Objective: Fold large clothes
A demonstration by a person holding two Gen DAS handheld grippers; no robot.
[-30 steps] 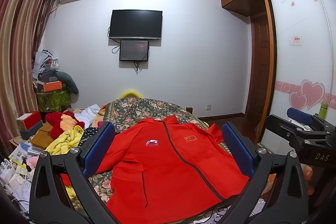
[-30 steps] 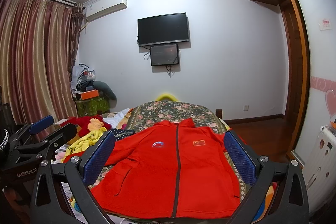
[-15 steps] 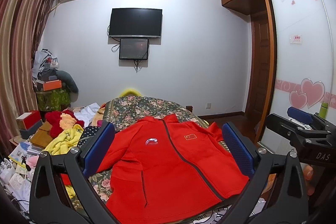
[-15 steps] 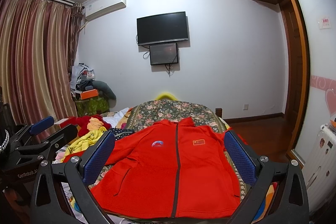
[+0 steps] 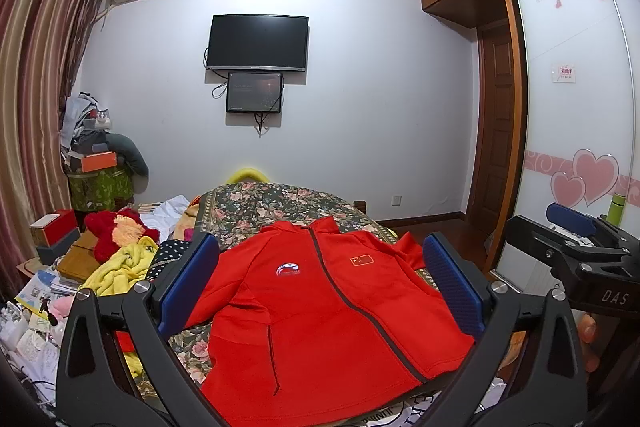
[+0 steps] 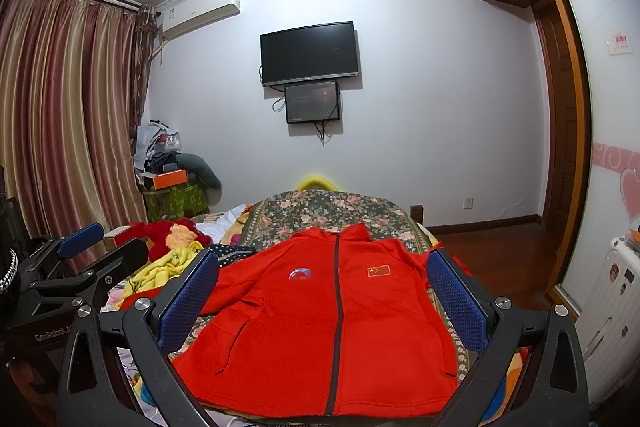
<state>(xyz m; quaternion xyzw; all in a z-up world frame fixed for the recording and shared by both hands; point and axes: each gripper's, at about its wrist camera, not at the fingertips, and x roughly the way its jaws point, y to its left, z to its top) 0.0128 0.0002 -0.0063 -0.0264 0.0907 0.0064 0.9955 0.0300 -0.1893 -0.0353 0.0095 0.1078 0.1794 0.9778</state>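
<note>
Red zip jacket [image 5: 320, 311] lies front-up and spread flat on the floral bedspread [image 5: 256, 205], hem nearest, collar pointing toward the wall-mounted television [image 5: 258, 43], its long axis running away from both cameras. Left gripper [image 5: 320, 287] and right gripper [image 6: 322, 295] hover above the hem, fingers spread wide and empty. Compared with a second ago, almost nothing has shifted.
</note>
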